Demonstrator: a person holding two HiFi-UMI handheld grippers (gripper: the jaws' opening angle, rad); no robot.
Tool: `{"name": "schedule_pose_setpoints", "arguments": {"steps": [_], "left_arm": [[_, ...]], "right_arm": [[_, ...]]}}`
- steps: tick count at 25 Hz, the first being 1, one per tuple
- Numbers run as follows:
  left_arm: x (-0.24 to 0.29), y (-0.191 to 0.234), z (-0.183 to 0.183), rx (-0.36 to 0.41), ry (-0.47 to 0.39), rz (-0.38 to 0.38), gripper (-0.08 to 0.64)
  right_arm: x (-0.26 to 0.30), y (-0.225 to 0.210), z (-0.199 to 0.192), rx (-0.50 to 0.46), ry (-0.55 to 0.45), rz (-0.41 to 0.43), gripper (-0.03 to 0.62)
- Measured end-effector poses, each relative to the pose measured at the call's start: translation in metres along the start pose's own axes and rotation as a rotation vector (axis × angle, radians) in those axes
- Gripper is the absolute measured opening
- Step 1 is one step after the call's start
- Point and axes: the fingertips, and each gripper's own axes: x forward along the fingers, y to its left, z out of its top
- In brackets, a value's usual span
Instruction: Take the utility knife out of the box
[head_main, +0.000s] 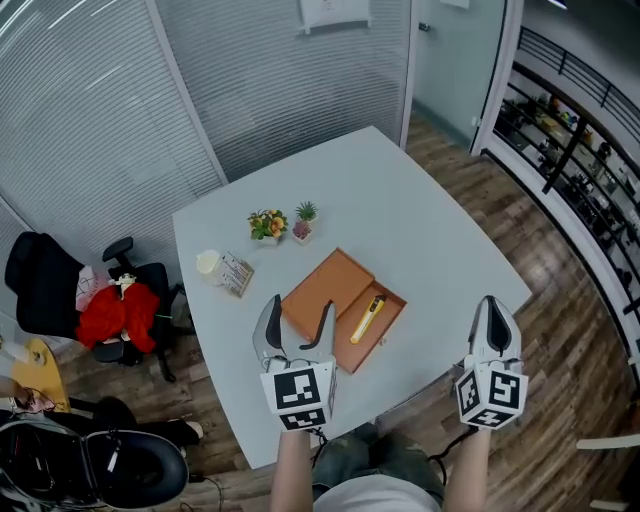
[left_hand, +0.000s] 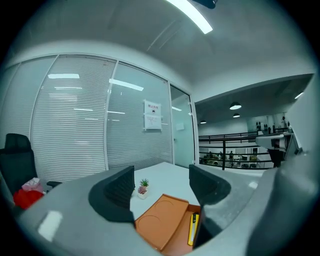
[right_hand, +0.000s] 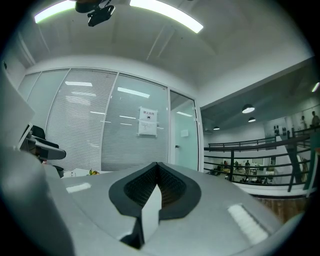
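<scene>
With the yellow utility knife (head_main: 368, 318) lying in the open orange box (head_main: 325, 288) on the desk (head_main: 400, 220), the left tongs (head_main: 298, 318) hover wide open and empty just before it, seemingly lined up to reach in, while the right tongs (head_main: 492, 315) hang aside, closed on nothing.

The head camera looks steeply down from above the white table's (head_main: 430, 250) near edge, taking in the whole top, with the left gripper (head_main: 297, 322) and right gripper (head_main: 493, 312) at the frame's bottom. The left gripper camera sits low behind its jaws, facing roughly level across the table, close to the orange box (left_hand: 162, 225) that the head view also covers. The right gripper camera likewise faces level, and both gripper views share the blind-covered glass wall (left_hand: 75, 125) and its posted notice (left_hand: 153, 115).
</scene>
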Motion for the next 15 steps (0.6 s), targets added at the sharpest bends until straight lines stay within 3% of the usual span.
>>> {"name": "schedule_pose_setpoints", "arguments": {"steps": [15], "left_arm": [[0.043,-0.014,-0.039,-0.002,0.132,-0.055,0.33]], "right_arm": [[0.046,0.0,-0.029,-0.022,0.101,0.047,0.026]]}}
